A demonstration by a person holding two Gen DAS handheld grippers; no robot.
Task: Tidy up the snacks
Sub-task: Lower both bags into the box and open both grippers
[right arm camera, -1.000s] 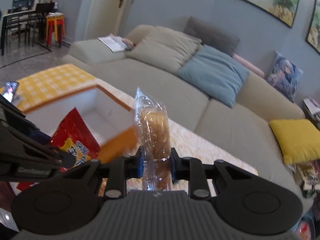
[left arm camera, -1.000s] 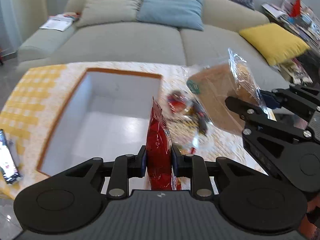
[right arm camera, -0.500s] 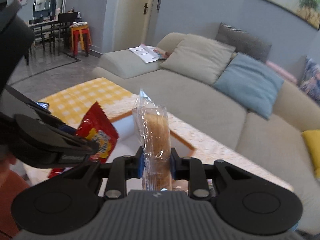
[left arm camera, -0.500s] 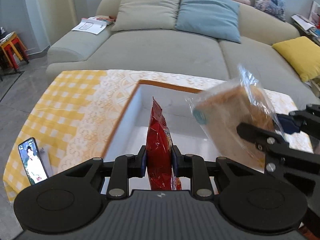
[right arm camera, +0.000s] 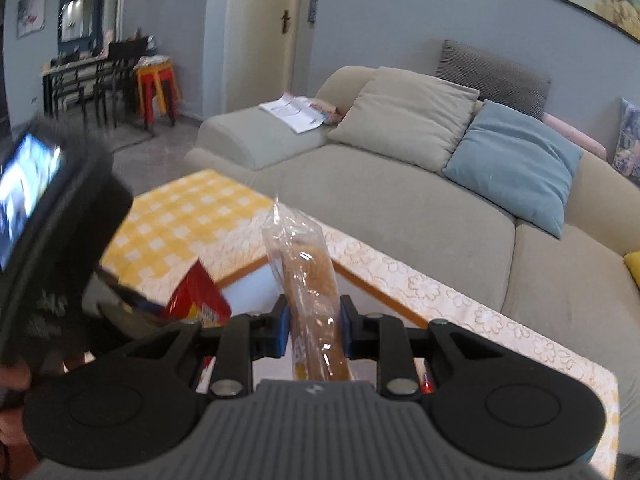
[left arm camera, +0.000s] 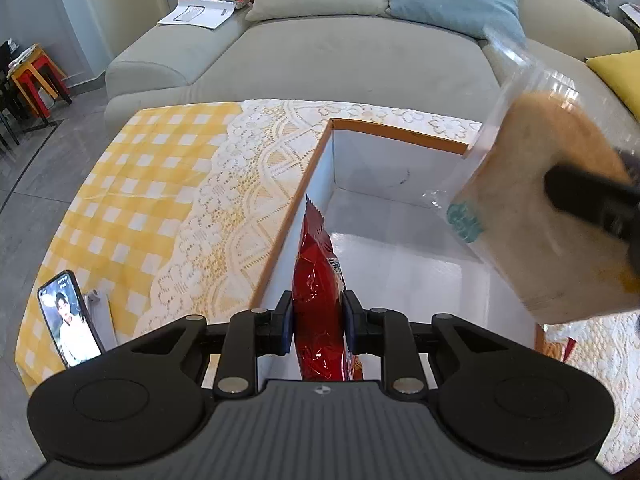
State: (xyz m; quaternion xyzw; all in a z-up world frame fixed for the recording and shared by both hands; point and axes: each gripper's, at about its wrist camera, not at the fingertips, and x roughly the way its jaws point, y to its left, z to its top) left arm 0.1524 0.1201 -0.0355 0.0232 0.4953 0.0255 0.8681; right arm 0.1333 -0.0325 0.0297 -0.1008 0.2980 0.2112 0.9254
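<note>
My left gripper is shut on a red snack bag, which stands upright over the near left wall of the white, orange-rimmed box. A clear packet of brown bread hangs over the box's right side, pinched by the right gripper's dark finger. In the right wrist view my right gripper is shut on that bread packet. The red bag shows to its left, held by the blurred left tool. The box lies below.
The box sits on a low table with a yellow checked and lace cloth. A phone is propped at the table's near left edge. A grey sofa with cushions stands behind. A small red item lies right of the box.
Both grippers moved left with their snacks. The red bag now hangs at the box's left wall and the bread has come over the box's right side.
</note>
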